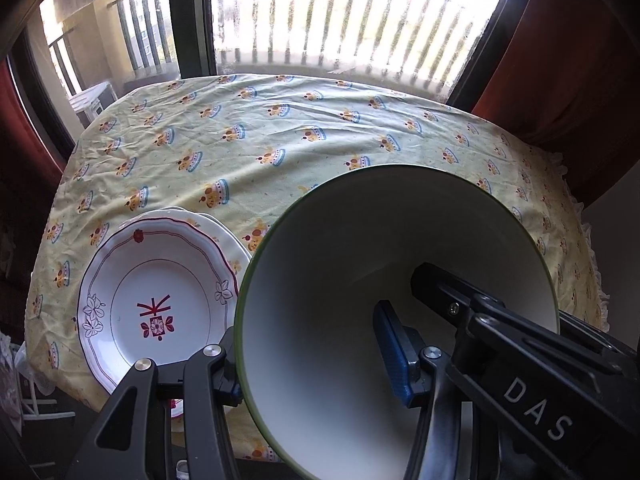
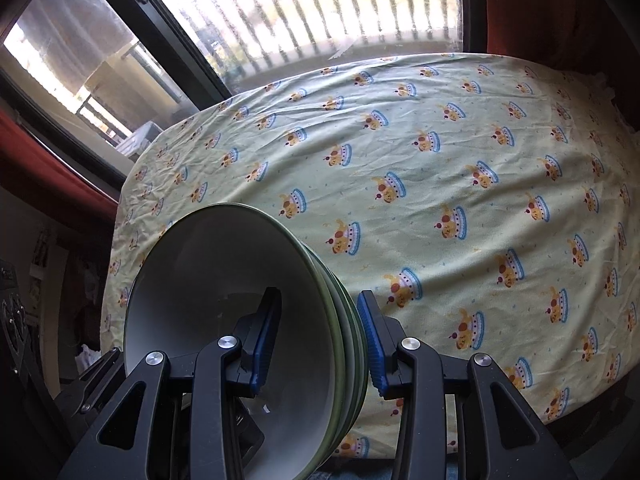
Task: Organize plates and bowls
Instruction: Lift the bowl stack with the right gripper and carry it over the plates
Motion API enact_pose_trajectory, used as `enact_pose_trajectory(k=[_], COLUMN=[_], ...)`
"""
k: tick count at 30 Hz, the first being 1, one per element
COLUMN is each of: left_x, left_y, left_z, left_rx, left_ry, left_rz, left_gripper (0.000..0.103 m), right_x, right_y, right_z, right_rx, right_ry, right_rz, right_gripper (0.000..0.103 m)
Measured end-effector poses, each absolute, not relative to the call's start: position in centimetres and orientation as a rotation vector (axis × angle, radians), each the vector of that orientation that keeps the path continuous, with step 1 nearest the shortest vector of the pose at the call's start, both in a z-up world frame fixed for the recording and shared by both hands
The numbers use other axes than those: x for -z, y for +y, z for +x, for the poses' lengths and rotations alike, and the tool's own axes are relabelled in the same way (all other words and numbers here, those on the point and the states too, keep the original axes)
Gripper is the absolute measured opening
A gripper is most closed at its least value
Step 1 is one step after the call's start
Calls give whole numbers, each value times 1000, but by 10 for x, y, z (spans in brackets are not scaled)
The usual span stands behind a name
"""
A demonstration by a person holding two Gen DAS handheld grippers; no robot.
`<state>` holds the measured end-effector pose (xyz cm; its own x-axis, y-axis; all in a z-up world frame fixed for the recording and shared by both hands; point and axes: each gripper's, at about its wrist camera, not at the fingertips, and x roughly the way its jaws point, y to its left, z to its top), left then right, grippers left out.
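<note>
From the left wrist view, the plates (image 1: 160, 300) sit stacked at lower left on the tablecloth (image 1: 320, 140), close to its near edge, and my left gripper (image 1: 316, 360) pinches the wall of the bowl stack (image 1: 360, 260) at lower right, one finger inside, one outside. My right gripper (image 2: 318, 340) clamps the opposite wall, I'd guess to steady the nested weight. Tons of bare cloth to the right for setting them down.

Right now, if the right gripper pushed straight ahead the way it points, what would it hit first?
Nothing new right away: the right gripper is already clamped on the stack of bowls. Beyond their rims lies only the tablecloth; depth is unclear.
</note>
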<state>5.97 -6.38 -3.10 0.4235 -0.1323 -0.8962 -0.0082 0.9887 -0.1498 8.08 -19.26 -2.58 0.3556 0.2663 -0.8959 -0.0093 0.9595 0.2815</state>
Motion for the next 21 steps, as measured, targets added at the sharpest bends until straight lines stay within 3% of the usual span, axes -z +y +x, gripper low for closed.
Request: enact_pose_trajectory(k=[21], left_x=[28], left_y=[49], left_z=[52], left_rx=[136], left_ry=[1134], left_rz=[-140], left_gripper=[53], right_x=[16], right_y=[-75], right_z=[70], right_rx=[-109], right_ry=[1179], right_rz=[253], right_gripper=[43])
